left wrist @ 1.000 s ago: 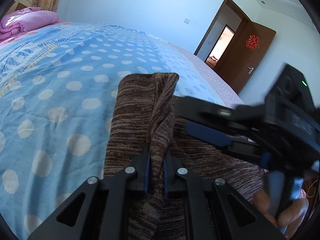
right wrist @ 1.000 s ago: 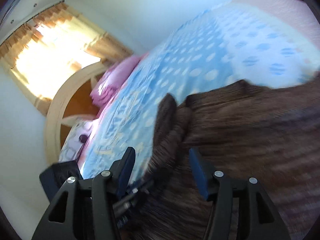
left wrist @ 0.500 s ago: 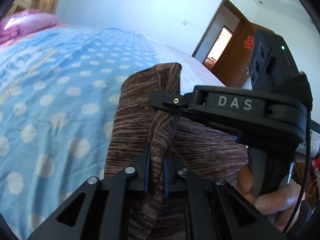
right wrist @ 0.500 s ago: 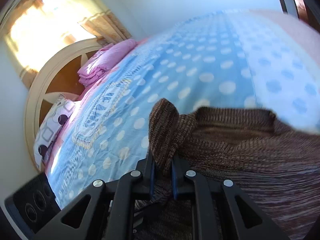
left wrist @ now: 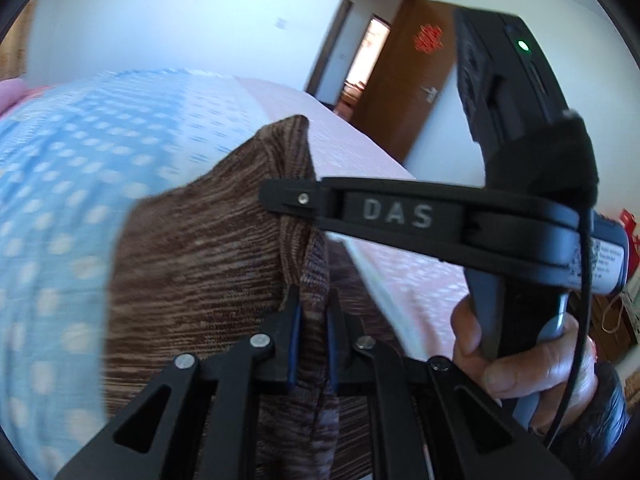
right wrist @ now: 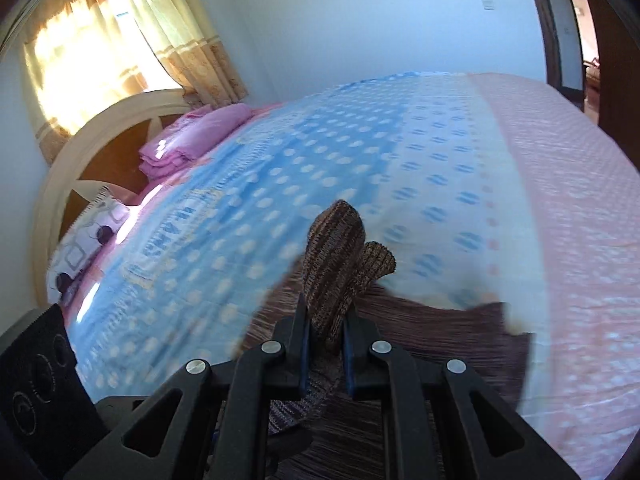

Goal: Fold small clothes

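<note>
A brown striped knit garment (left wrist: 200,264) is lifted off the blue dotted bed (left wrist: 60,184). My left gripper (left wrist: 312,312) is shut on a bunched edge of it. My right gripper (right wrist: 325,320) is shut on another bunched corner of the garment (right wrist: 336,256), which sticks up between its fingers. In the left wrist view the right gripper's black body (left wrist: 440,220) marked DAS reaches in from the right, its tip against the cloth just above my left fingers. The rest of the garment (right wrist: 440,332) hangs low over the bed.
The bed's sheet is blue with pale dots (right wrist: 320,160) and has a pink band (right wrist: 580,200) on the right. Folded pink bedding (right wrist: 192,140) and a patterned pillow (right wrist: 84,244) lie by the headboard. An open brown door (left wrist: 404,80) stands beyond the bed.
The right gripper closed on the garment's corner about half a second ago. Both grippers have since risen and tilted, lifting the garment off the bed.
</note>
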A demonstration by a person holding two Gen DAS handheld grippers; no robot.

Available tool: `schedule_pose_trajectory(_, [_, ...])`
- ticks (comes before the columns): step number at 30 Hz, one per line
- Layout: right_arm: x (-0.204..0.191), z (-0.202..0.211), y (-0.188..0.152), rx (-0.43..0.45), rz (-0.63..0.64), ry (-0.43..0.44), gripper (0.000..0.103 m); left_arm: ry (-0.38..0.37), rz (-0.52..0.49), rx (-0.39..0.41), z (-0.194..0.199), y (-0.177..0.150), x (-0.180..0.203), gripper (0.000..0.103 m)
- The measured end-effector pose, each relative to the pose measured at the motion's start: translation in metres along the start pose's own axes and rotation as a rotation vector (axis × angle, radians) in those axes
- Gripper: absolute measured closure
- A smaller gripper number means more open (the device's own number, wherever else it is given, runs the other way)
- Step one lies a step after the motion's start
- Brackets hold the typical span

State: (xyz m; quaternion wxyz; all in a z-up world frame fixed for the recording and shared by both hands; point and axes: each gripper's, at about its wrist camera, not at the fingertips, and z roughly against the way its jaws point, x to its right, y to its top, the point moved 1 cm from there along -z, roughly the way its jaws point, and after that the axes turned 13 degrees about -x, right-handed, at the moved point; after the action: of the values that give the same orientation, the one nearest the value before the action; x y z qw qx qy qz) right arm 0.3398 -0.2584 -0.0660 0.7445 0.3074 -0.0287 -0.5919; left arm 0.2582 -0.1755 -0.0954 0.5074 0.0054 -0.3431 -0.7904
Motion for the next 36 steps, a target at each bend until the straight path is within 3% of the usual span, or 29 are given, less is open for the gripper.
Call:
schedule_pose_trajectory(2, [0.026,0.002,-0.009,-0.022,-0.024,-0.036,0.090,-0.033,-0.004,-0.047,-0.024,0.002,0.021,0.093])
schedule_pose_trajectory(6, [0.069,-0.007,-0.030,-0.079,-0.053,-0.075,0.090,-0.004,-0.048,-0.100,-0.059,-0.004,0.050,0.093])
schedule_pose_trajectory(8, [0.083,-0.021,-0.041,-0.111,-0.059,-0.104,0.090,-0.027,-0.045,-0.145,-0.072,-0.012,0.054,0.093])
schedule_pose_trajectory(10, [0.094,-0.033,-0.051,-0.123,-0.072,-0.112,0.090,-0.016,-0.065,-0.159,-0.073,-0.019,0.056,0.093])
schedule_pose_trajectory(12, [0.099,-0.034,-0.056,-0.079,-0.093,-0.105,0.089,-0.003,-0.103,-0.140,-0.062,-0.025,0.059,0.093])
schedule_pose_trajectory(14, [0.101,-0.031,-0.058,-0.059,-0.134,-0.109,0.079,-0.013,-0.131,-0.129,-0.044,-0.031,0.058,0.085])
schedule_pose_trajectory(15, [0.104,-0.027,-0.060,-0.056,-0.154,-0.117,0.068,-0.023,-0.140,-0.128,-0.033,-0.035,0.056,0.072])
schedule_pose_trajectory(16, [0.105,-0.021,-0.062,-0.054,-0.172,-0.128,0.065,-0.032,-0.145,-0.114,-0.019,-0.041,0.050,0.063])
schedule_pose_trajectory(17, [0.106,-0.007,-0.068,-0.028,-0.210,-0.141,0.062,-0.019,-0.133,-0.087,-0.012,-0.039,0.035,0.047])
schedule_pose_trajectory(18, [0.108,0.008,-0.075,0.011,-0.244,-0.146,0.062,-0.006,-0.118,-0.054,0.002,-0.045,0.026,0.040])
schedule_pose_trajectory(20, [0.108,0.040,-0.096,0.085,-0.315,-0.118,0.062,0.016,-0.081,-0.009,0.018,-0.050,-0.001,0.040])
schedule_pose_trajectory(23, [0.094,0.070,-0.133,0.122,-0.360,-0.070,0.062,0.065,-0.017,0.024,0.033,-0.052,-0.028,0.040])
schedule_pose_trajectory(28, [0.043,0.081,-0.188,0.063,-0.300,-0.063,0.061,0.122,0.136,-0.008,0.025,-0.049,-0.086,0.040])
schedule_pose_trajectory(31, [0.018,0.063,-0.203,0.007,-0.254,-0.079,0.053,0.131,0.174,-0.054,0.011,-0.063,-0.085,0.040])
schedule_pose_trajectory(34, [0.006,0.035,-0.211,-0.045,-0.213,-0.149,0.055,0.167,0.200,-0.078,0.001,-0.076,-0.085,0.040])
schedule_pose_trajectory(35, [0.002,0.032,-0.210,-0.047,-0.193,-0.196,0.074,0.177,0.197,-0.068,0.009,-0.086,-0.077,0.039])
schedule_pose_trajectory(36, [-0.001,0.029,-0.208,-0.053,-0.172,-0.247,0.086,0.213,0.181,-0.068,0.009,-0.089,-0.073,0.038])
